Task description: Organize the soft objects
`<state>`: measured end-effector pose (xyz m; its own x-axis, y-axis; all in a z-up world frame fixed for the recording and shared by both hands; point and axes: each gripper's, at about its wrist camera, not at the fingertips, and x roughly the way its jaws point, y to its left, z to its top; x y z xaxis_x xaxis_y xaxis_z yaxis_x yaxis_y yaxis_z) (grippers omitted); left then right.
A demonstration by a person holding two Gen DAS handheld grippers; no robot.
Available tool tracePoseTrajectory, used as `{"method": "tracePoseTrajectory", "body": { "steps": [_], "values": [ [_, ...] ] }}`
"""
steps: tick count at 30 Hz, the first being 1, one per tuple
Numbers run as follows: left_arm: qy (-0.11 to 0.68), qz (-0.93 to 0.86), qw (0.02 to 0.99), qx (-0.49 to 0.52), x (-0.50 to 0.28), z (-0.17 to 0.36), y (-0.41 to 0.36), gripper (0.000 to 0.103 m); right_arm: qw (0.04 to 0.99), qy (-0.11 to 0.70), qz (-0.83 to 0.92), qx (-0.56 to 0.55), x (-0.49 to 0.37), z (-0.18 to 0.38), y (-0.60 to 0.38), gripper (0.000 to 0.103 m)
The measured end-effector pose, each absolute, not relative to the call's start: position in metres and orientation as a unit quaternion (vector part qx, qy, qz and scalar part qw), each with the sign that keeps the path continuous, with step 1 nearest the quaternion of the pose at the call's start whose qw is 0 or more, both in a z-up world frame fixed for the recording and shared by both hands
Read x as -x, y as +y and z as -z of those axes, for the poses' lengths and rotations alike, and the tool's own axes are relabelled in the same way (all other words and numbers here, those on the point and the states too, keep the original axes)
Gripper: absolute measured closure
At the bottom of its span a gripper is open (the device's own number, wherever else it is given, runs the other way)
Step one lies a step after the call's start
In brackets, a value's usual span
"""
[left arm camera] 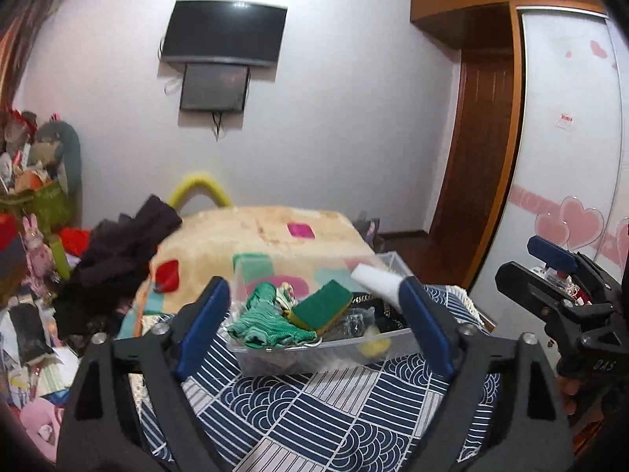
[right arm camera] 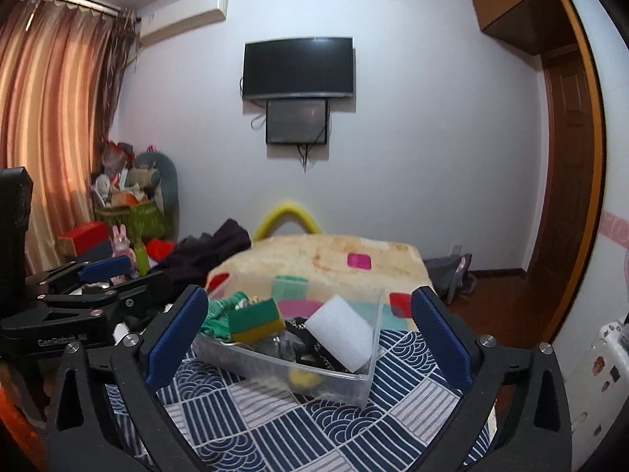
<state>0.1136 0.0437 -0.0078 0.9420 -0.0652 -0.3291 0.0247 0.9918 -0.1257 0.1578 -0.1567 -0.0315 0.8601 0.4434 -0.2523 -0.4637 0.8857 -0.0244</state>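
A clear plastic bin [left arm camera: 334, 348] [right arm camera: 365, 377] stands on a navy patterned cloth [left arm camera: 314, 405] [right arm camera: 314, 421]. In it lie a green knitted cloth [left arm camera: 267, 322] [right arm camera: 218, 316], a green-and-yellow sponge [left arm camera: 322, 306] [right arm camera: 257, 318], a white foam block [left arm camera: 373, 277] [right arm camera: 342, 332], a yellow soft thing [left arm camera: 375, 348] [right arm camera: 302, 377] and dark items. My left gripper [left arm camera: 314, 310] is open and empty, its jaws either side of the bin. My right gripper [right arm camera: 310, 322] is open and empty in front of the bin. Each shows at the edge of the other's view: the right [left arm camera: 558, 275], the left [right arm camera: 98, 275].
A bed with a cream patterned blanket [left arm camera: 267, 236] [right arm camera: 326, 255] lies behind the bin. Dark clothes [left arm camera: 118, 259] [right arm camera: 208, 247] and a cluttered pile of toys and boxes [left arm camera: 35, 196] [right arm camera: 125, 204] are at the left. A TV [right arm camera: 297, 69] hangs on the wall. A wardrobe [left arm camera: 570, 137] stands at the right.
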Motion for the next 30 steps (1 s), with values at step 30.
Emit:
{"method": "tracePoseTrajectory", "body": {
  "steps": [30],
  "values": [
    [0.111,0.01,0.993,0.025,-0.055,-0.009,0.029,0.001,0.97,0.07,-0.232,0.015,-0.11,0.026,-0.163,0.0]
  ]
}}
